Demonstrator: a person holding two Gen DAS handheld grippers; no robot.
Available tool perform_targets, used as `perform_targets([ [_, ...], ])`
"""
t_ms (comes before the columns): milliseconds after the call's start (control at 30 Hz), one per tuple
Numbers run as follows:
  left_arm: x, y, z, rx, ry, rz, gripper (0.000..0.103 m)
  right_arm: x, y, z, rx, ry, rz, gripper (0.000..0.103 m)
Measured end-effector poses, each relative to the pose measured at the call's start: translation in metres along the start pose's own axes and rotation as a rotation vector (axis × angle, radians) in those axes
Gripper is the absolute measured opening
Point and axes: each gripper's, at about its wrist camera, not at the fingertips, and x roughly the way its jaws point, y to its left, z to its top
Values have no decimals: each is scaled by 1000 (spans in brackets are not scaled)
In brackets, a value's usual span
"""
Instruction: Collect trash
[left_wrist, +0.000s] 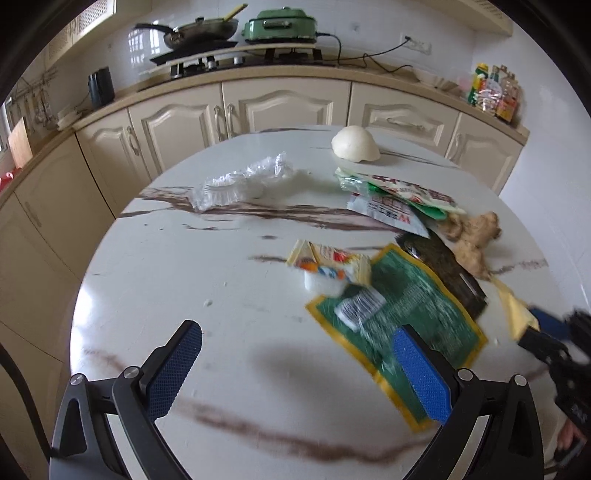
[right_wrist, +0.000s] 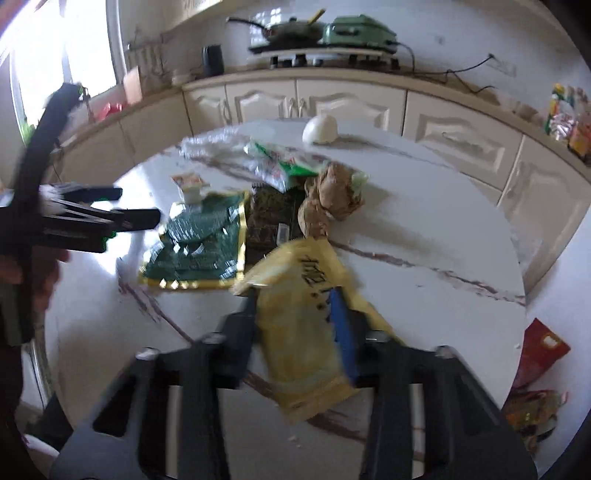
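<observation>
Nearest to us in the right wrist view, the right gripper (right_wrist: 295, 317) has its jaws closed on one yellow packet (right_wrist: 299, 332), which hangs crumpled between the two blue pads just above the marble bench (right_wrist: 424, 229). In the left wrist view the left gripper (left_wrist: 295, 365) hovers over the bench with its jaws spread wide and nothing between them; its right pad overlaps one corner of the single green wrapper with a gold border (left_wrist: 402, 317), though we cannot tell whether it touches. We count the rest of the trash on the bench as follows: one small yellow carton (left_wrist: 328, 262) lying against the far edge of the green wrapper, with a white cup-like piece beside it; one dark seaweed-coloured packet (left_wrist: 443, 273) just right of the green wrapper; one heap of green, red and white plastic bags (left_wrist: 395, 201) farther back, whose number we cannot make out; and one crushed clear plastic container (left_wrist: 240, 181) well to the left of that heap. One knob of ginger (left_wrist: 472, 236) sits beside the dark packet, and one pale rounded dough-like lump (left_wrist: 354, 144) rests near the far edge. In the right wrist view, one red packet (right_wrist: 543, 347) lies off the bench at lower right, with more crumpled wrappers below it, too blurred to count. Behind, one frying pan (left_wrist: 199, 31) and one green electric cooker (left_wrist: 284, 24) stand on the hob.
</observation>
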Motion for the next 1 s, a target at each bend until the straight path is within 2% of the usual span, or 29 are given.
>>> perform_targets([
  [167,25,-3,16,-6,8,22,99,4,-5,-2,61,-16,20,16],
  [200,30,-4,19,-1,9,32,94,4,-6,-2,75,-23,26,16],
  [267,36,-5,23,-2,5,-4,86,3,-9,-2,95,-28,33,15],
  [333,40,-5,26,-10,-1,-24,72,4,-9,-2,103,-30,32,15],
  [433,43,-7,28,25,-24,-8,40,6,-9,-3,113,-34,37,15],
  [500,45,-4,28,20,-27,-44,16,6,-10,-3,122,-43,34,14],
  [533,43,-4,27,18,-27,-48,13,7,-9,-3,121,-40,31,14],
  [567,43,-3,27,15,-27,-49,0,7,-9,-3,123,-45,27,14],
  [1000,-13,26,4,-27,-88,-119,0,-25,-1,9,128,-115,1,10],
])
